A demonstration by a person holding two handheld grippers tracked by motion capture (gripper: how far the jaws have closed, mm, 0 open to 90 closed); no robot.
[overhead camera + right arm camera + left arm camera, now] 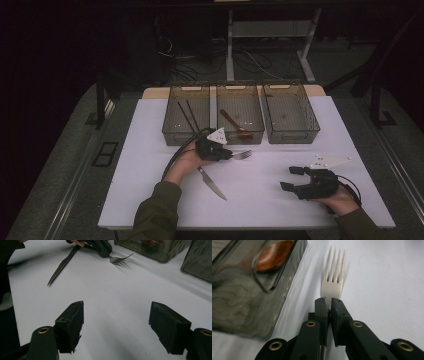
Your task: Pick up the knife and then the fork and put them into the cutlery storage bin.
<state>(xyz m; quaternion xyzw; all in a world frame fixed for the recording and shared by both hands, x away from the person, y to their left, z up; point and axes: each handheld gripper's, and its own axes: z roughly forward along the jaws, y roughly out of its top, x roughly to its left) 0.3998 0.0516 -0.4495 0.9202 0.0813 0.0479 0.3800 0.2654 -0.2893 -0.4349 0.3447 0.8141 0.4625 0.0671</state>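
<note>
A: Where is the fork (333, 277)?

B: On the white tabletop (150, 130), clamped in the left tool (223, 154). Its prongs point to three o'clock, away from the hand.

A: And the right tool (292, 178)?

B: Wide apart and holding nothing, well away at four o'clock.

A: What is in the bins?

B: The middle bin (252, 136) at twelve o'clock holds a wooden spoon (235, 124). The left bin (172, 136) holds chopsticks (187, 114). A knife (212, 183) lies at six o'clock.

Silver fork (332, 277), reddish-brown wooden spoon (274, 255)
</note>
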